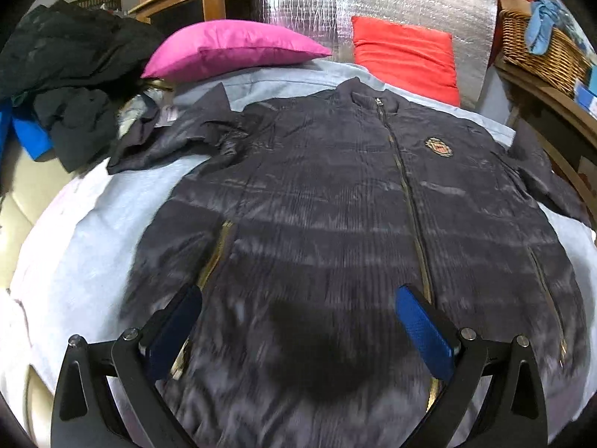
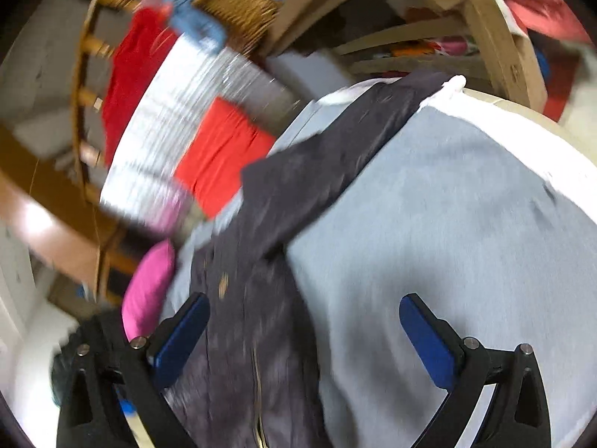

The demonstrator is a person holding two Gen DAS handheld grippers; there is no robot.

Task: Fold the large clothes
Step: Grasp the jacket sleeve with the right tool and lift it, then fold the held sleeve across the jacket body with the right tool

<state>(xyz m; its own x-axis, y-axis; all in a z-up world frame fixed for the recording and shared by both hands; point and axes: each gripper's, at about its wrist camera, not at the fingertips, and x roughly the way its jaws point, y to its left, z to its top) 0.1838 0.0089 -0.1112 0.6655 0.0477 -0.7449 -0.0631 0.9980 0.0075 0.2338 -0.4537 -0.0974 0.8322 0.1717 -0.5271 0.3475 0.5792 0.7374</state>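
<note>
Covering most of both views, the bed with its pale blue sheet serves as the folding surface, and the dark quilted jacket lies front-up and zipped across the centre of the left wrist frame, spread flat, likely so its edges can be reached for folding. Its collar points to the upper middle, near the pink pillow and red pillow. One sleeve bunches toward the upper left beside a heap of dark clothes; the other sleeve stretches toward the upper right of the right wrist frame, reaching the mattress edge. Bare sheet at lower left and right of the jacket gives room to fold inward. A wicker basket stands at the upper right, off the bed.

The left gripper hovers over the hem, jaws wide apart and empty. The right gripper, blurred, straddles the jacket's side edge, jaws also apart, gripping nothing.
</note>
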